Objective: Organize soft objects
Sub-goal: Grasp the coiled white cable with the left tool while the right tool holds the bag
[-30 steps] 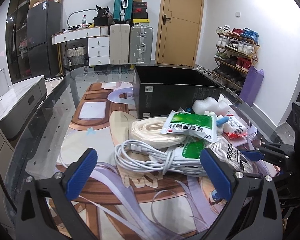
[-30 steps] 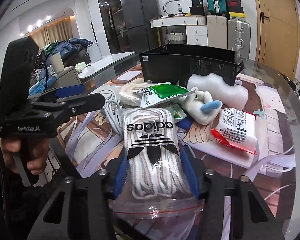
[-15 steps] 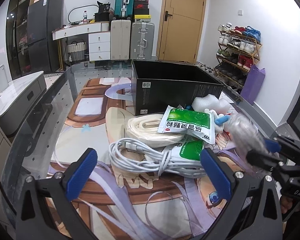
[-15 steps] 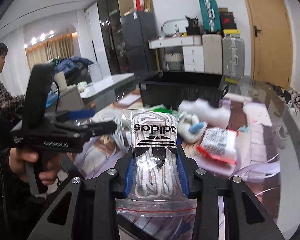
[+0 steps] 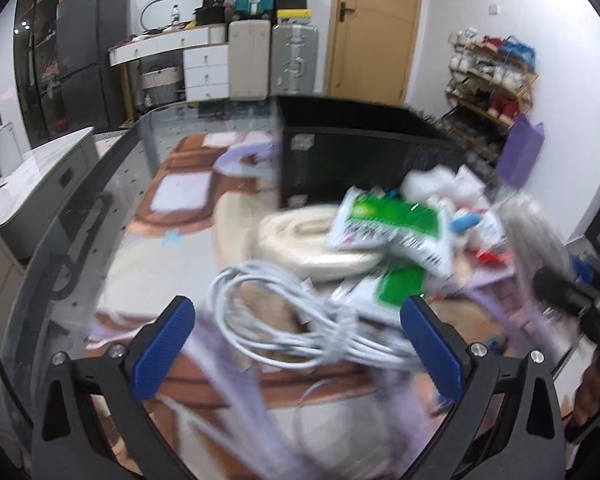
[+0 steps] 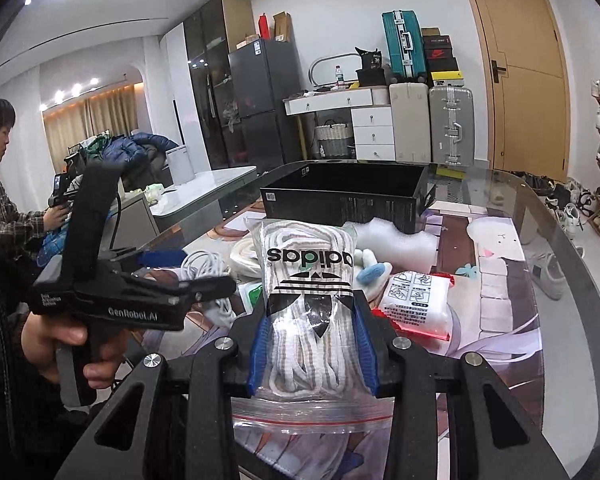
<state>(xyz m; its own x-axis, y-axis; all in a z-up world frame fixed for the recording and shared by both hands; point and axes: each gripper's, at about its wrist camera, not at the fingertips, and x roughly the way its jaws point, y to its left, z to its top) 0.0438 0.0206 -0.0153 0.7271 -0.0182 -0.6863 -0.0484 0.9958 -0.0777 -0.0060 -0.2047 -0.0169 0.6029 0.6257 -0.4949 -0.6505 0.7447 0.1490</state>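
Observation:
My right gripper [image 6: 312, 312] is shut on a clear zip bag of white laces [image 6: 310, 280] with a black logo, held up off the table. In the blurred left wrist view the same bag [image 5: 528, 232] shows at the right edge. My left gripper [image 5: 298, 308] is open, its blue pads [image 5: 164, 344] on either side of a coil of white cable [image 5: 260, 300] without touching it. Behind the cable lie a cream rope coil [image 5: 300, 236] and a green-and-white sachet [image 5: 388, 220]. An open black box [image 6: 340, 196] stands farther back.
A white foam piece [image 6: 396, 236], a white plush with a blue tip [image 6: 374, 272] and a red-edged white pack [image 6: 416, 304] lie before the box. The glass table's curved edge [image 6: 560, 240] runs along the right. A person [image 6: 0, 200] sits at far left.
My right gripper has shut on the lace bag and lifted it off the pile. The left gripper has stayed open over the cable, and its view is now blurred.

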